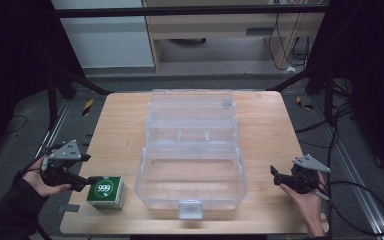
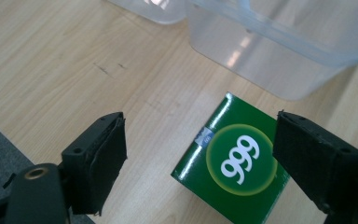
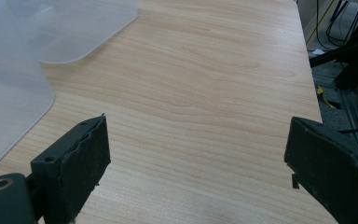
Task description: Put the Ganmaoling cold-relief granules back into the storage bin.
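A green carton [image 1: 106, 192] with a white "999" on its top stands near the table's front left corner. My left gripper [image 1: 89, 179] hovers just left of it, held in a hand. In the left gripper view the carton [image 2: 235, 179] lies below and between the two black jaws, closer to the right one; my left gripper [image 2: 200, 161] is open and its pads do not touch the carton. At the front right my right gripper [image 1: 276, 176] is open over bare wood, and nothing lies between the jaws of my right gripper [image 3: 196, 163].
A large clear plastic case [image 1: 142, 172] lies open in the middle of the wooden table [image 1: 120, 130], lid tipped back, a latch at its front. Its wall [image 2: 279, 51] stands close behind the carton. Floor rails and cables run along both sides.
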`<state>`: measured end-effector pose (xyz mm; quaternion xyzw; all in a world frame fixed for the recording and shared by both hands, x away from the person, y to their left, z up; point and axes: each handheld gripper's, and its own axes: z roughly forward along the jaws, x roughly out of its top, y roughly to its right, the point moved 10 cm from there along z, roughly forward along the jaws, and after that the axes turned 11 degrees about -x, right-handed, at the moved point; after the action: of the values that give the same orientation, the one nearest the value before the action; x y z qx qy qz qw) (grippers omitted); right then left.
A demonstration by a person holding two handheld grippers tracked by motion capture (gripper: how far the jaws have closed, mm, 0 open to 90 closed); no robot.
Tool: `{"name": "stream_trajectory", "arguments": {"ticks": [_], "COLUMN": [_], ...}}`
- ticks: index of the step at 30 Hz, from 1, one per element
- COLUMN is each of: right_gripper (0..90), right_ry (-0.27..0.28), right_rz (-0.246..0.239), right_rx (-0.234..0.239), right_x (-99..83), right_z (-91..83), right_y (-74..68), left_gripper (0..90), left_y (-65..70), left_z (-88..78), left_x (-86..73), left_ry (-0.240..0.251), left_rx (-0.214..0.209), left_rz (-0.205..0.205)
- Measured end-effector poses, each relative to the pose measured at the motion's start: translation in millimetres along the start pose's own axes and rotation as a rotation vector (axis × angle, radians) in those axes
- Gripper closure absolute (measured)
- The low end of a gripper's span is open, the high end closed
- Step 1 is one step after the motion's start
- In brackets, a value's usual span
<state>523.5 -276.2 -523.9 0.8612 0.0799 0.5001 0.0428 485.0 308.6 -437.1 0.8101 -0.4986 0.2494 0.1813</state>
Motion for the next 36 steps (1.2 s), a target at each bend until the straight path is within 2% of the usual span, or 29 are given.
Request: {"name": "stream_trajectory", "arguments": {"ticks": [2, 3, 5, 7, 8, 9, 12, 26, 36], "right_gripper": [7.1, 7.1, 7.0, 6.8, 6.7, 6.6, 6.2, 5.8, 4.7], "right_ry": [-0.003, -0.003, -0.006, -0.008, -0.010, -0.008, -0.013, -0.026, -0.043], "right_rz": [-0.005, -0.005, -0.010, -0.012, -0.012, -0.018, -0.023, -0.036, -0.051], "right_rx": [0.000, 0.000, 0.000, 0.001, 0.002, 0.002, 0.002, 0.008, 0.009], "right_x": [-0.6, -0.6, -1.2, -1.7, -2.0, -2.2, -3.0, -5.5, -7.9], "right_z": [0.2, 0.2, 0.4, 0.8, 1.0, 1.5, 2.1, 3.1, 4.8], "right_y": [-0.6, -0.6, -0.5, -0.7, -0.9, -0.7, -1.0, -2.3, -3.5], "left_gripper": [14.7, 14.2, 13.0, 11.9, 11.6, 11.1, 9.9, 6.9, 8.4], "left_y": [4.9, 4.9, 8.7, 10.1, 11.7, 11.7, 15.0, 21.4, 25.1], "left_z": [2.8, 2.8, 6.3, 8.0, 10.9, 10.9, 16.1, 32.6, 44.6], "left_x": [-2.3, -2.3, -5.2, -5.9, -7.5, -7.5, -8.9, -18.8, -20.6], "left_ry": [-0.039, -0.039, -0.082, -0.093, -0.122, -0.122, -0.162, -0.272, -0.303], "left_rx": [-0.022, -0.022, -0.036, -0.040, -0.047, -0.047, -0.059, -0.087, -0.114], "left_rz": [0.034, 0.034, 0.068, 0.074, 0.091, 0.091, 0.120, 0.183, 0.218]}}
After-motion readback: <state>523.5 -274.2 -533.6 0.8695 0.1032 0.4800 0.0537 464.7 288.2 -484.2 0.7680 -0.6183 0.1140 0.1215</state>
